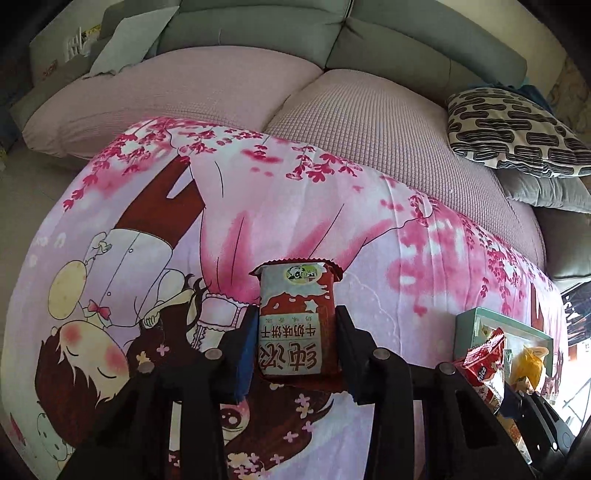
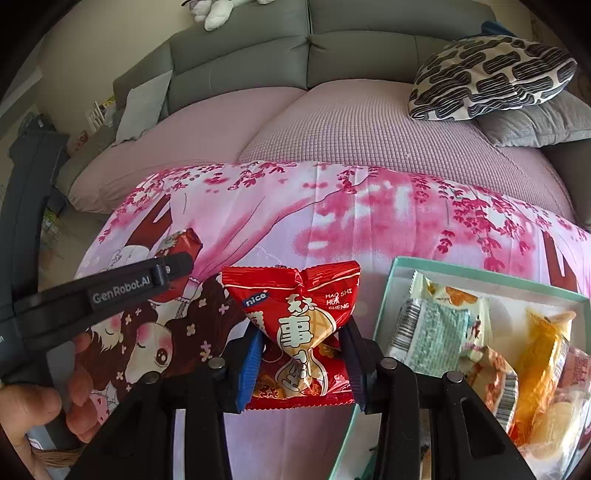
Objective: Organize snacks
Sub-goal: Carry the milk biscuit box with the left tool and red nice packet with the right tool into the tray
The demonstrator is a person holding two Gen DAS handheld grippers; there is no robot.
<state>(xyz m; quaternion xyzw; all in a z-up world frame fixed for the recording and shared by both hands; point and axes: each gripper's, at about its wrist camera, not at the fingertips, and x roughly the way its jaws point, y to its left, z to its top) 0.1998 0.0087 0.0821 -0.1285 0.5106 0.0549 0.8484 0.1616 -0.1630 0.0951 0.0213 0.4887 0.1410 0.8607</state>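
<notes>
My left gripper [image 1: 297, 332] is shut on a dark red biscuit packet [image 1: 297, 325] with a white top, held above the pink cartoon blanket [image 1: 147, 229]. My right gripper [image 2: 304, 350] is shut on a red peanut snack bag [image 2: 303, 317], pinched at its waist, just left of the teal box [image 2: 461, 271]. That box holds several wrapped snacks, among them a pale green one [image 2: 436, 339] and an orange one [image 2: 543, 362]. In the right wrist view the left gripper [image 2: 177, 264] and its packet [image 2: 184, 240] show at the left, with a hand [image 2: 33, 410] below. The left wrist view has the teal box [image 1: 476, 321] at its right.
The blanket covers a low table in front of a grey sofa [image 2: 306, 59] with pink seat cushions [image 1: 388, 129]. A black-and-white patterned pillow [image 2: 491, 77] lies on a grey one [image 2: 535, 122] at the right. A white plush toy [image 2: 218, 14] sits on the sofa back.
</notes>
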